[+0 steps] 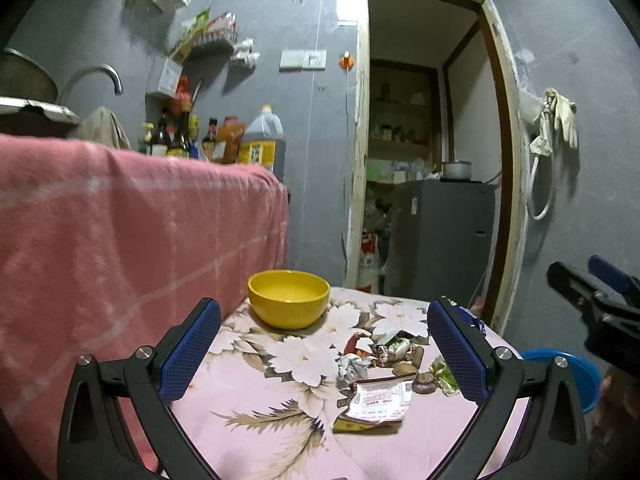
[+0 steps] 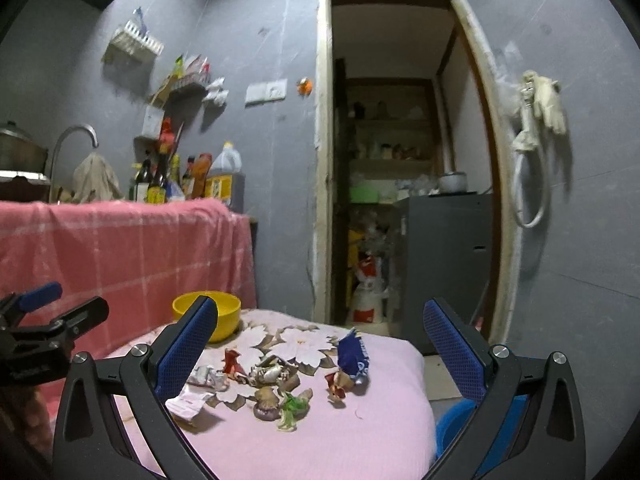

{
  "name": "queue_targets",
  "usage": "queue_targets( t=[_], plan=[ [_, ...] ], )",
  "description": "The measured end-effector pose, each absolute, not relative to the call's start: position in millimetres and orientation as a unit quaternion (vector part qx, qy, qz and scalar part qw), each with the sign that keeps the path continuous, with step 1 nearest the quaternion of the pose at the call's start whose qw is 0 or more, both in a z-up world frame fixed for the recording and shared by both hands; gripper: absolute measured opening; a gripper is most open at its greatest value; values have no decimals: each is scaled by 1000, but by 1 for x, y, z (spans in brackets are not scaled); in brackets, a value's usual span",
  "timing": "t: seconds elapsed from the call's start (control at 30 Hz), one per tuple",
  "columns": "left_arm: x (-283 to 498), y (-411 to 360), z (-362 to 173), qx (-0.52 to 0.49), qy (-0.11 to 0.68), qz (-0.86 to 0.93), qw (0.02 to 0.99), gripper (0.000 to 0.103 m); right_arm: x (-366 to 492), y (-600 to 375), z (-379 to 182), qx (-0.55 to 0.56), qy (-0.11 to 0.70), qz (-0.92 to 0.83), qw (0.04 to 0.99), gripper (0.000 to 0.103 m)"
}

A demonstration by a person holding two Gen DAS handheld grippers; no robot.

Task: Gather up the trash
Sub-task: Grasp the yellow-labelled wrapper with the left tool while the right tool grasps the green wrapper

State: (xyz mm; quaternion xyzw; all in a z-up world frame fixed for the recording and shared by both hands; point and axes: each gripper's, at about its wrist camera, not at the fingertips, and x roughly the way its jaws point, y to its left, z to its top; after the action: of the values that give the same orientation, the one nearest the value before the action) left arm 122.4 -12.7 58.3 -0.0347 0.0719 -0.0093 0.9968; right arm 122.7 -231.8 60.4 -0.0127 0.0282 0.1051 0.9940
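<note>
A heap of trash lies on the pink floral tablecloth point(image 1: 280, 432): a flat printed wrapper point(image 1: 376, 404), crumpled foil point(image 1: 352, 368), scraps and peels point(image 1: 416, 364). In the right wrist view the same heap point(image 2: 276, 388) lies with a blue wrapper point(image 2: 352, 356) standing at its right. My left gripper point(image 1: 324, 356) is open and empty above the table, just before the heap. My right gripper point(image 2: 320, 360) is open and empty, hovering over the heap. It shows at the right edge of the left wrist view point(image 1: 592, 300).
A yellow bowl point(image 1: 288, 298) stands at the table's far left. A pink checked cloth point(image 1: 120, 240) drapes over the counter on the left. A blue bin point(image 1: 572, 376) sits below the table's right edge. An open doorway point(image 1: 428, 160) with a grey fridge is behind.
</note>
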Motion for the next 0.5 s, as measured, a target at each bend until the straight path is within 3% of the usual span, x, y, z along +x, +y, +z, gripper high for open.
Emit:
queue_targets(
  t=[0.37,0.5],
  plan=[
    [174,-19,28,-24,210,-18,977,101,180,-227,15,-56,128,150,979,101],
    [186,-26,19,-22,251,-57,966,101,197,-230,4,-44,176,163,970,81]
  ],
)
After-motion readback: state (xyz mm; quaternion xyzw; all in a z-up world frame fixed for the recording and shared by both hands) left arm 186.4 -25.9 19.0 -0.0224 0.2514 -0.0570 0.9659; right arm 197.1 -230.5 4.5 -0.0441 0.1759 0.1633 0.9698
